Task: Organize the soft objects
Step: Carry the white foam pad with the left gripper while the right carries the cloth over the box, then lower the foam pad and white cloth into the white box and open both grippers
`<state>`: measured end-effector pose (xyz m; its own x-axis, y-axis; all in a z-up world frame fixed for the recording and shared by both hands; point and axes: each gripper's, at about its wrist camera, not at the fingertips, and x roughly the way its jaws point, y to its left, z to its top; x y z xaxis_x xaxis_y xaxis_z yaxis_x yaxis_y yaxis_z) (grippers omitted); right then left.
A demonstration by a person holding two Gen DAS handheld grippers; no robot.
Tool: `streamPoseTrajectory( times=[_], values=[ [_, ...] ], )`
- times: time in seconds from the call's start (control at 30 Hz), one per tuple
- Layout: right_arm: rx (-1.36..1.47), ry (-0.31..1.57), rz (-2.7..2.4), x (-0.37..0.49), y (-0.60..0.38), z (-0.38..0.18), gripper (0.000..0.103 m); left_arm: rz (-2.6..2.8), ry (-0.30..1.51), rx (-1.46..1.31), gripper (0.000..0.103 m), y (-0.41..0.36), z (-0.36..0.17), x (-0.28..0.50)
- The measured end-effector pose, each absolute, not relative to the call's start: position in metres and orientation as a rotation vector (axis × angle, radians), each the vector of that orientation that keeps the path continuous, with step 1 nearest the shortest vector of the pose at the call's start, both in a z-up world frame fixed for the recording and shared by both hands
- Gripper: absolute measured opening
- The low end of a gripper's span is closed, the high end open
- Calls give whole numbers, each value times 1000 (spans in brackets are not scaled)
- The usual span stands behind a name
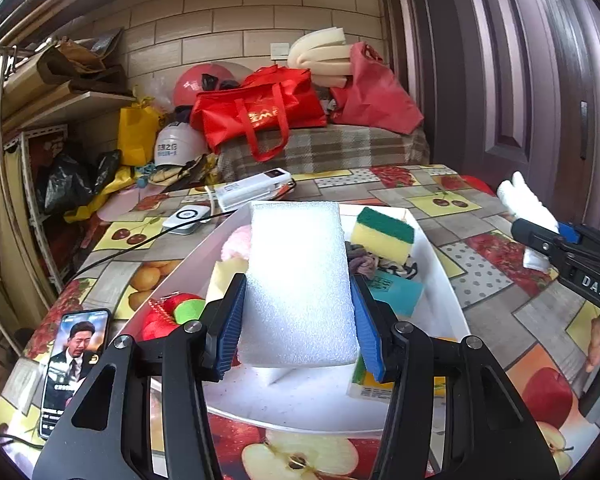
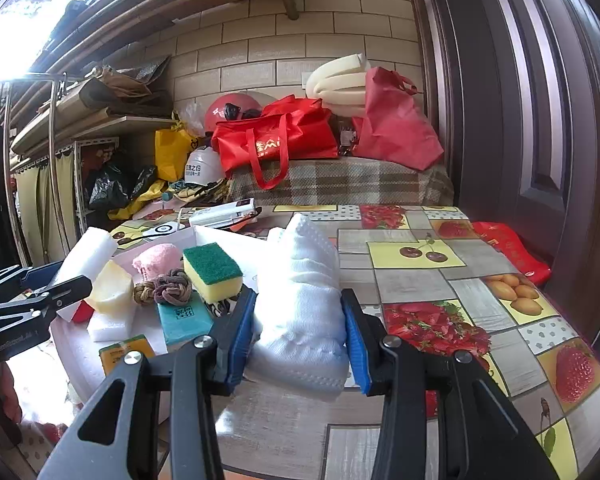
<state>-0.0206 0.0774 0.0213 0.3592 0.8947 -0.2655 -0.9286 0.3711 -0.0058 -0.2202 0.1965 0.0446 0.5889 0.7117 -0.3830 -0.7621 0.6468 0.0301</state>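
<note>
The left gripper (image 1: 298, 312) clamps a white rectangular foam block (image 1: 300, 276) at frame centre, above the white tray (image 1: 440, 264). The right gripper (image 2: 298, 336) pinches a folded white knitted cloth (image 2: 304, 300) over the tablecloth. Both look light and squashy, so gripping mid-body seems safest.

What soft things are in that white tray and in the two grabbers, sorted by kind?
White foam blocks: 2, one held in the left gripper, one in the tray
Yellow sponges: 2
Knotted ropes: 2
Pink cloth: 1
Red plush toy: 1
White towel: 1, in the right gripper
Total: 9
</note>
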Motion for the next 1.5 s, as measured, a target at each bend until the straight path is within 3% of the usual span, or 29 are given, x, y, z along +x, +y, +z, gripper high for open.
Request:
streamPoseTrajectory(
  times=[0.57, 1.0, 1.5],
  values=[
    [-243, 259, 1326, -62, 110, 18, 42, 957, 403, -224, 51, 218, 40, -222],
    [-276, 430, 1385, -54, 142, 8, 42, 988, 453, -251, 51, 246, 37, -208],
    [-347, 462, 1371, -53, 188, 6, 42, 965, 532, -321, 51, 276, 29, -195]
  ],
)
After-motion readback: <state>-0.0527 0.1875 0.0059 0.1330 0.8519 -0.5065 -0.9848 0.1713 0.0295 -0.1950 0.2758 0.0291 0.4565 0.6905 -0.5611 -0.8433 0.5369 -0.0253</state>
